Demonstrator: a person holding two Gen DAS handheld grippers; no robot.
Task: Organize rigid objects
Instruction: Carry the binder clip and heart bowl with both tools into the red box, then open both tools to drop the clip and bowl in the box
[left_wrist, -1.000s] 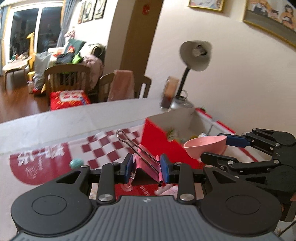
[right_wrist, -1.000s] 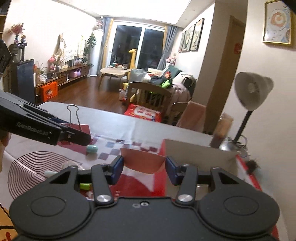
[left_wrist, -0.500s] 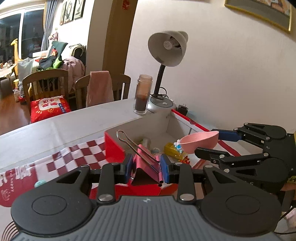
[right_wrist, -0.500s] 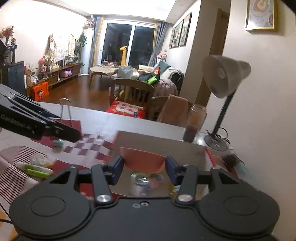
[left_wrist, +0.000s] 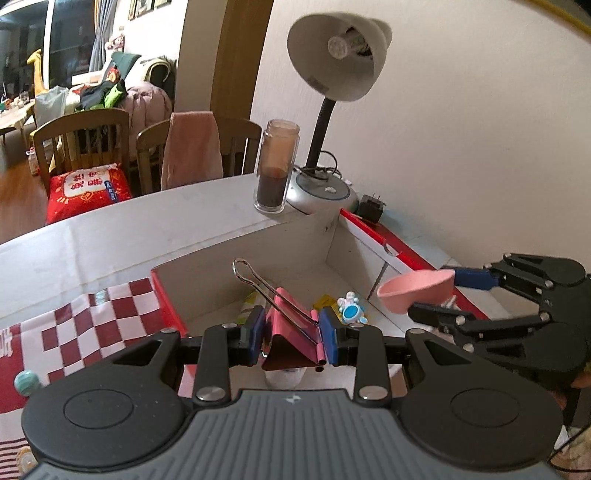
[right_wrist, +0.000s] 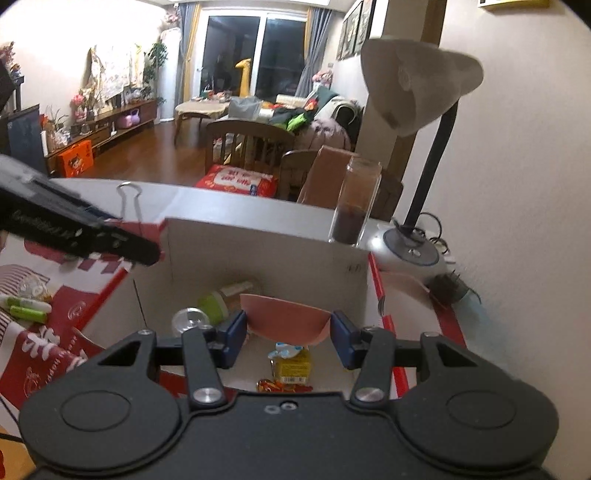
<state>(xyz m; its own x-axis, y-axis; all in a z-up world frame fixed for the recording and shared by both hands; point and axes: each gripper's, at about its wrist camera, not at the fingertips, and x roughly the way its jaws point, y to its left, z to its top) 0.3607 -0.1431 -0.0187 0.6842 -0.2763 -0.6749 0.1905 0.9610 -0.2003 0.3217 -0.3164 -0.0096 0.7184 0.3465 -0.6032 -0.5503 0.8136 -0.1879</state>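
My left gripper (left_wrist: 291, 334) is shut on a pink binder clip (left_wrist: 291, 332) with wire handles, held above the open red-and-white box (left_wrist: 332, 251). My right gripper (right_wrist: 288, 334) is shut on a pink bowl (right_wrist: 284, 319), also over the box; the bowl shows in the left wrist view (left_wrist: 417, 291) at the right. The box (right_wrist: 258, 254) holds a green-lidded bottle (right_wrist: 225, 299), a clear round lid (right_wrist: 188, 319), a yellow packet (right_wrist: 291, 367) and a small blue-and-white toy (left_wrist: 351, 308). The left gripper's fingers (right_wrist: 110, 240) show at the left of the right wrist view.
A desk lamp (left_wrist: 332, 66) and a glass jar (left_wrist: 275, 170) stand behind the box by the wall. A red checked cloth (left_wrist: 92, 325) lies left of the box with a teal ball (left_wrist: 26, 382) on it. Green markers (right_wrist: 26, 306) lie on the cloth. Chairs stand beyond the table.
Both grippers have moved right and forward over the box with their loads. The box interior now lies under the clip and the bowl.
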